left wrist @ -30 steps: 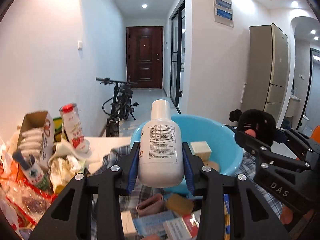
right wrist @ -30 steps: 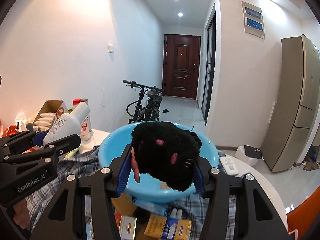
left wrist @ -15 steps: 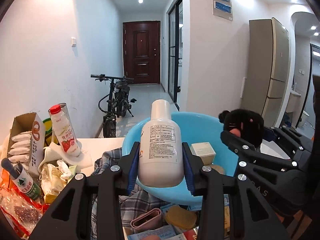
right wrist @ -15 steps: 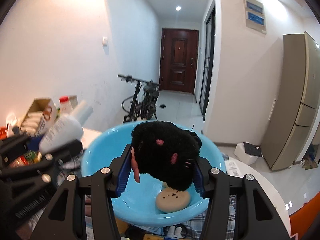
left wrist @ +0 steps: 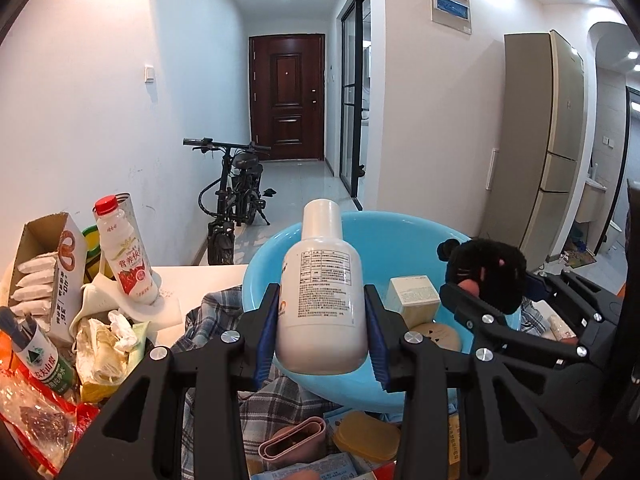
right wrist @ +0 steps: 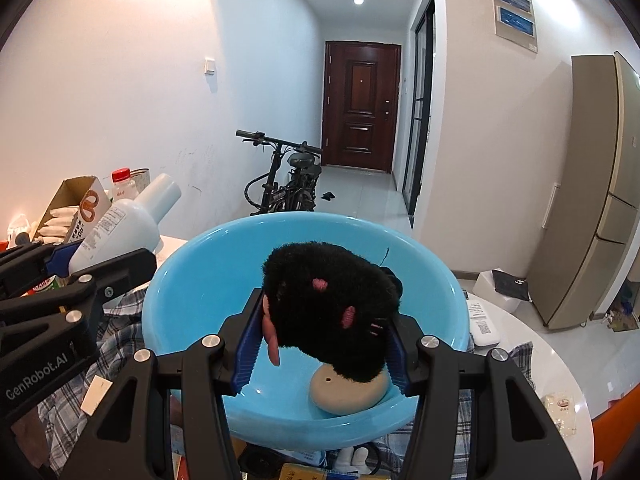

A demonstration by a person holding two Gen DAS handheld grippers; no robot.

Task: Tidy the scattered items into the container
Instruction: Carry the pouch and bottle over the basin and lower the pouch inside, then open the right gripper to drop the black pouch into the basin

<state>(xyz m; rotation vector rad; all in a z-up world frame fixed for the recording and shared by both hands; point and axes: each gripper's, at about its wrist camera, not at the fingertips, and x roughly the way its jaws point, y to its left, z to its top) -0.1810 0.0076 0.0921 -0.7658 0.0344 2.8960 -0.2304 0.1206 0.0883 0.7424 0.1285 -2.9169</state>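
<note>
Right wrist: basin (right wrist: 192, 276) with beige disc (right wrist: 352, 392)

A black bicycle (left wrist: 236, 196) leans by the white wall, before a dark brown door (left wrist: 286, 98) and a beige fridge (right wrist: 592, 188)

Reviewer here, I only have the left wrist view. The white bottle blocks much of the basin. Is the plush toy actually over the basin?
Observer: Yes. In the right wrist view the right gripper holds the black plush toy over the inside of the blue basin.
Operator: What lies under it?
Observer: A round beige item on the basin floor, right below the toy.
Operator: Anything beyond the basin on the right?
Observer: A white remote control lies on the table by the rim.
</note>
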